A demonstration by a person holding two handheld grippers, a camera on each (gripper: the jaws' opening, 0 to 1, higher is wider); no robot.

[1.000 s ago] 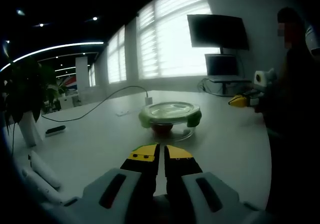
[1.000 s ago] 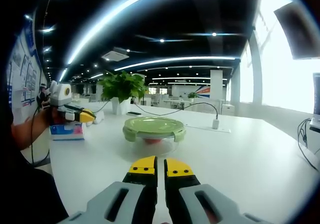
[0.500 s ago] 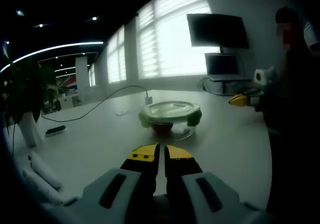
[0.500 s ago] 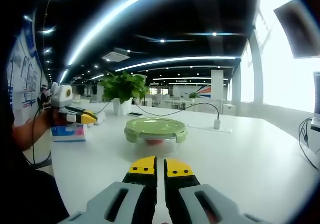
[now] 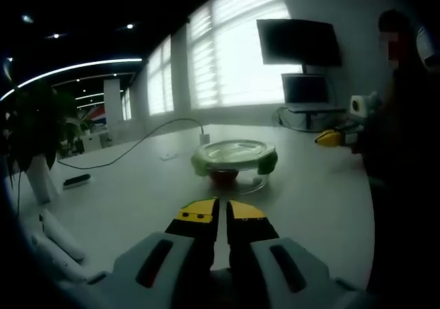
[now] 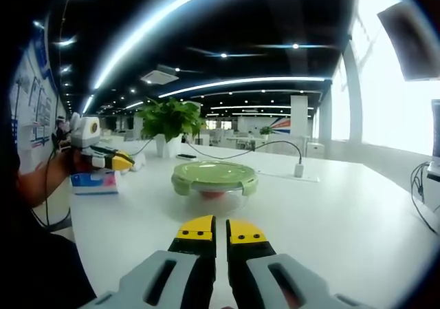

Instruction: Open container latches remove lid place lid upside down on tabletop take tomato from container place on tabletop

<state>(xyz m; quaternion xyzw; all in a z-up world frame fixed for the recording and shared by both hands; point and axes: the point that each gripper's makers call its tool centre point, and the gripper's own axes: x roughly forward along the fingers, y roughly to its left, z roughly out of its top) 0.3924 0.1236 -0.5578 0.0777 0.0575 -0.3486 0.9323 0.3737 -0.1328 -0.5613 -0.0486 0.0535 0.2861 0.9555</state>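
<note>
A round glass container (image 6: pixel 214 184) with a green lid (image 6: pixel 214 174) is sitting near the middle of a white bench (image 6: pixel 330 219), with a red tomato (image 6: pixel 210 193) showing through the clear wall beneath the lid. The lid is lying flat and seated on the rim, its latches apparently not yet opened, so the task looks to be at its very start. The right gripper (image 6: pixel 213 229) is pointing straight at the container from a short way off, its yellow-tipped fingers pressed together and grasping nothing. The left gripper (image 5: pixel 213 210) is aiming at the same container (image 5: pixel 234 163) from the other side, likewise clenched with nothing between its fingers. Both are hovering apart from the container, a stance that would let each take a latch on its own side. In the right gripper view the left gripper (image 6: pixel 110 160) is appearing at the left, just by a pink and blue box (image 6: pixel 92 182). Behind the container a potted plant (image 6: pixel 167 124) is standing, and a white cable (image 6: pixel 268 149) is running to a plug on the bench. Monitors (image 5: pixel 300 61) are standing by the bright windows
</note>
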